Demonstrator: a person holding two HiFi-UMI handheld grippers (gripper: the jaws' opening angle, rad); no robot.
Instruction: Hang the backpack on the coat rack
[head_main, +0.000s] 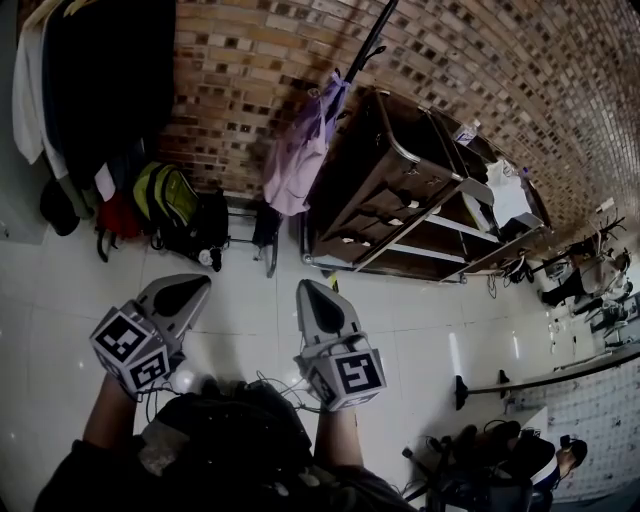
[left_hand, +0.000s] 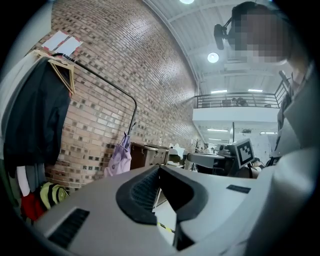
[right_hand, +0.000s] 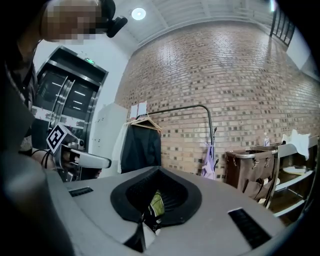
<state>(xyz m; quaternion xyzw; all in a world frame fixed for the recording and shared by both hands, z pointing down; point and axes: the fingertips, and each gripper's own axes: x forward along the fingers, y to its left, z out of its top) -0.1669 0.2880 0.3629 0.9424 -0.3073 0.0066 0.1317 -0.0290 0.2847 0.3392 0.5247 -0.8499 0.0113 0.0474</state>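
- The left gripper (head_main: 188, 287) is held out level over the pale tiled floor (head_main: 60, 330). In the left gripper view its jaws (left_hand: 160, 168) meet at the tips, with nothing between them.
- The right gripper (head_main: 310, 290) is just beside it, also level. Its jaws (right_hand: 157, 171) are closed together and empty (the yellow-green patch seen through the hollow of its pads is the backpack far off, not something held).
- The backpack (head_main: 170, 200), yellow-green and black, sits on the floor at its far edge, against the foot of the brick wall (head_main: 240, 90). It is under the left part of the coat rack (head_main: 368, 45) and well apart from both grippers.
- The left gripper view shows the backpack (left_hand: 52, 194) low at the left, beneath the rack's black rail (left_hand: 107, 85). The right gripper view shows the same rail (right_hand: 185, 106) running across the brick.
- A dark coat (head_main: 110, 80) hangs from the rail above the backpack. It shows in both gripper views (left_hand: 35, 115) (right_hand: 142, 147), on a wooden hanger.
- A red bag (head_main: 118, 215) lies just to the left of the backpack, at the same edge of the floor.
- A lilac cloth item (head_main: 300, 150) hangs at the rack's right end post.
- A dark brown cart (head_main: 400, 190) stands just to the right of that post, along the wall.
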